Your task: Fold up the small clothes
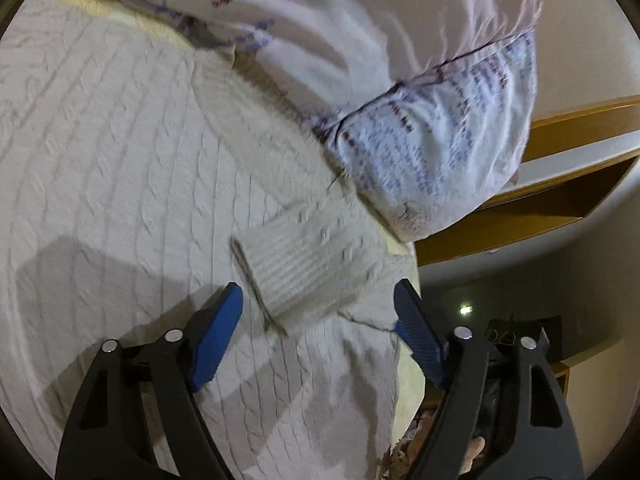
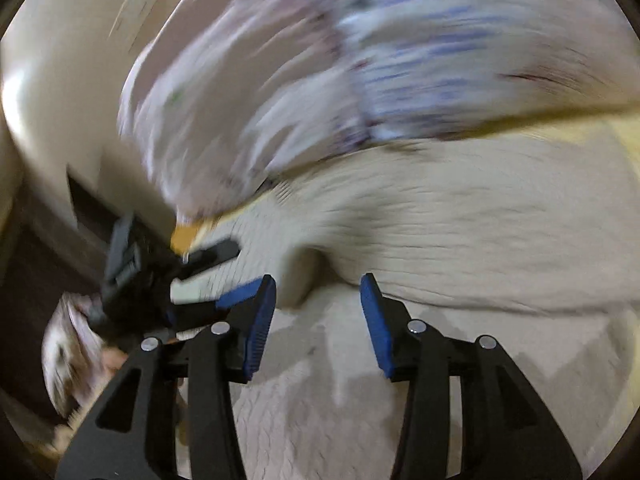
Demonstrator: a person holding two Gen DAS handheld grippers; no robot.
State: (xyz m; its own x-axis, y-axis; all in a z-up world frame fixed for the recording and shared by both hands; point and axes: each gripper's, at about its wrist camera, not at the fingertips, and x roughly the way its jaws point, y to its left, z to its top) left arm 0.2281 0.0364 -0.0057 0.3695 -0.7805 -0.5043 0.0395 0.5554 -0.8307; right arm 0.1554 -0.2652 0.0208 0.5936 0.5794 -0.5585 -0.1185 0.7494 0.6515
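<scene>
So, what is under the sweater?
Under the sweater a yellow sheet shows at its edge, beside the pillow. The rest beneath is covered. Both claws, left and right, are open above the knit.

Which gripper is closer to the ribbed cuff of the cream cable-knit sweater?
Left. The left gripper hovers open directly over the ribbed cuff; the right gripper is open over the sweater body, farther away.

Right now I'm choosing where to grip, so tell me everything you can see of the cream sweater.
The cream sweater is a cable-knit, soft and thick-looking, spread mostly flat on the bed, its far side against the patterned pillows. A sleeve lies folded across the body, ending in a ribbed cuff. The open left gripper hovers at that cuff, holding nothing. In the blurred right view, the open right gripper is over a raised fold.
</scene>
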